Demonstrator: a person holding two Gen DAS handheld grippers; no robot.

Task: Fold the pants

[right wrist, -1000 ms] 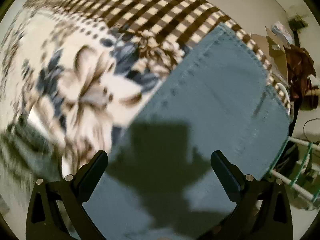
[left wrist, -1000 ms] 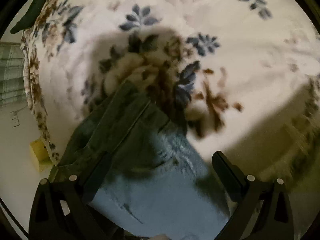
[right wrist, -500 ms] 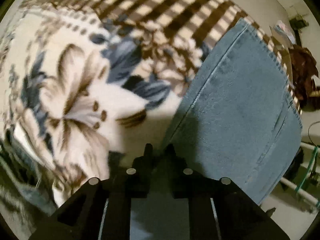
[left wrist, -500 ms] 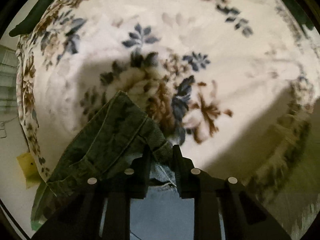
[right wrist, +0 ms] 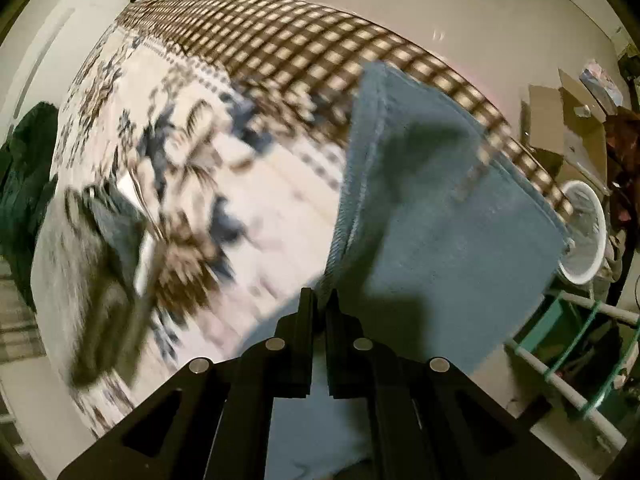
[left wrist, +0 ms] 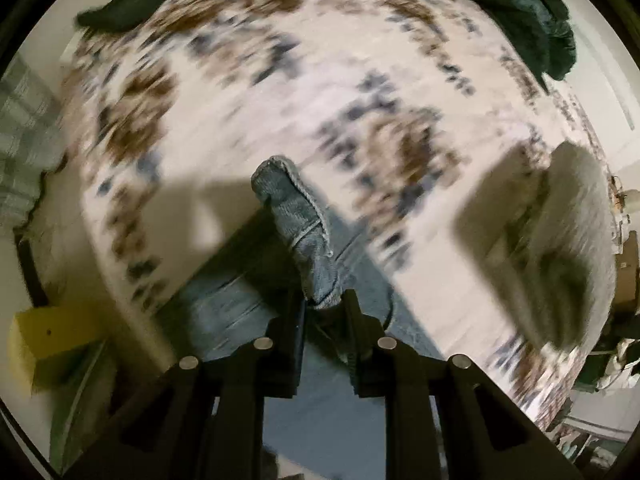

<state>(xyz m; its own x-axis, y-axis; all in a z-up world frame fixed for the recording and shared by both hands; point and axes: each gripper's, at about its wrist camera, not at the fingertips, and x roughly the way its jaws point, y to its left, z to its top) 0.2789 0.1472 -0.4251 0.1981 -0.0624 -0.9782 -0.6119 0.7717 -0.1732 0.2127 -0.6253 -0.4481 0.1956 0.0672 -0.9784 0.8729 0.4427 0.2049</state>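
Left gripper (left wrist: 324, 300): jaws just closed, now clamped on a bunched fold of the jeans (left wrist: 298, 216). The pinched denim sticks up toward 12 o'clock from the tips; the rest of the jeans lies on the floral blanket (left wrist: 248, 92) from 6 to 8 o'clock. Dark green cloth (left wrist: 532, 20) sits at 1 o'clock at the bed edge, clear of the work.

Right gripper (right wrist: 319, 300): jaws also just closed, nipping the seam edge of the jeans (right wrist: 440, 208). That panel fans out toward 1–3 o'clock over the checked blanket border (right wrist: 320, 52), its far corner near the white basket (right wrist: 584, 232) at 3 o'clock.

Risks, my read:
- Left bite is a thick wad, not a flat edge. Likely uneven layers, so one layer could slip out during the carry and skew the fold.
- Right bite is very shallow, right at the seam. Denim weight plus a quick lift could pull it free.
- Both views are smeared; hands out of sync would twist the cloth.
- Blanket pile may drag the trailing denim and wrinkle it.
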